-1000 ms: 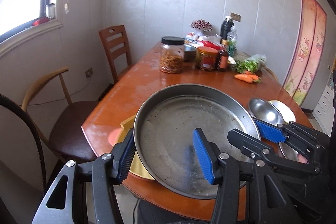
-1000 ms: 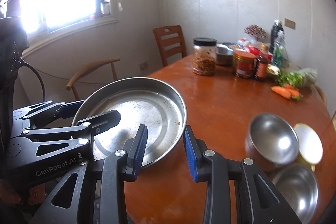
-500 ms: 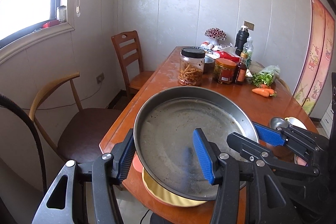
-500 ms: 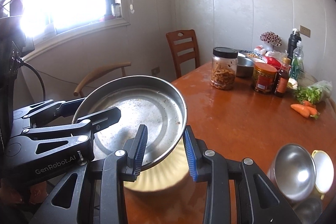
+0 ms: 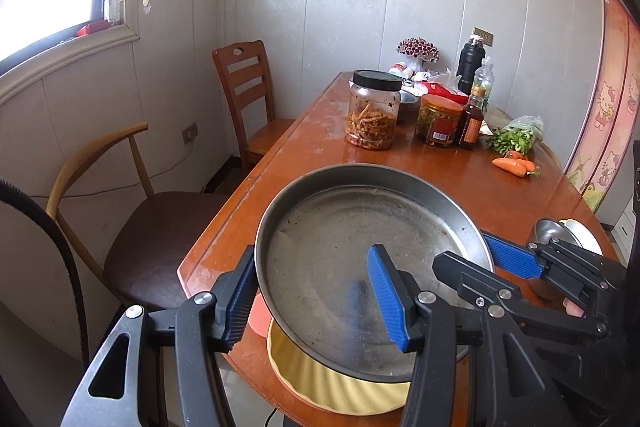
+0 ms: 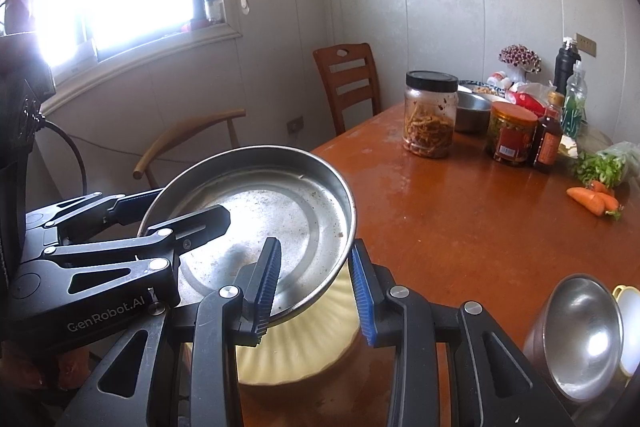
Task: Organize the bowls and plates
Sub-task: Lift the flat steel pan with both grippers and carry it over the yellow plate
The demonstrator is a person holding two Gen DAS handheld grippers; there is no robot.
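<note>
Left gripper (image 5: 316, 291) clamping steel pan (image 5: 360, 239), yellow plate (image 5: 320, 387) (half hidden) beneath

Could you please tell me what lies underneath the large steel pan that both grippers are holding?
Under the steel pan sits a yellow fluted plate, with something pink at its edge. The pan covers most of both.

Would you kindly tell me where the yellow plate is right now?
The yellow plate lies at the table's near corner, directly beneath the raised metal pan; in the right wrist view it shows below the pan, left of the steel bowl.
</note>
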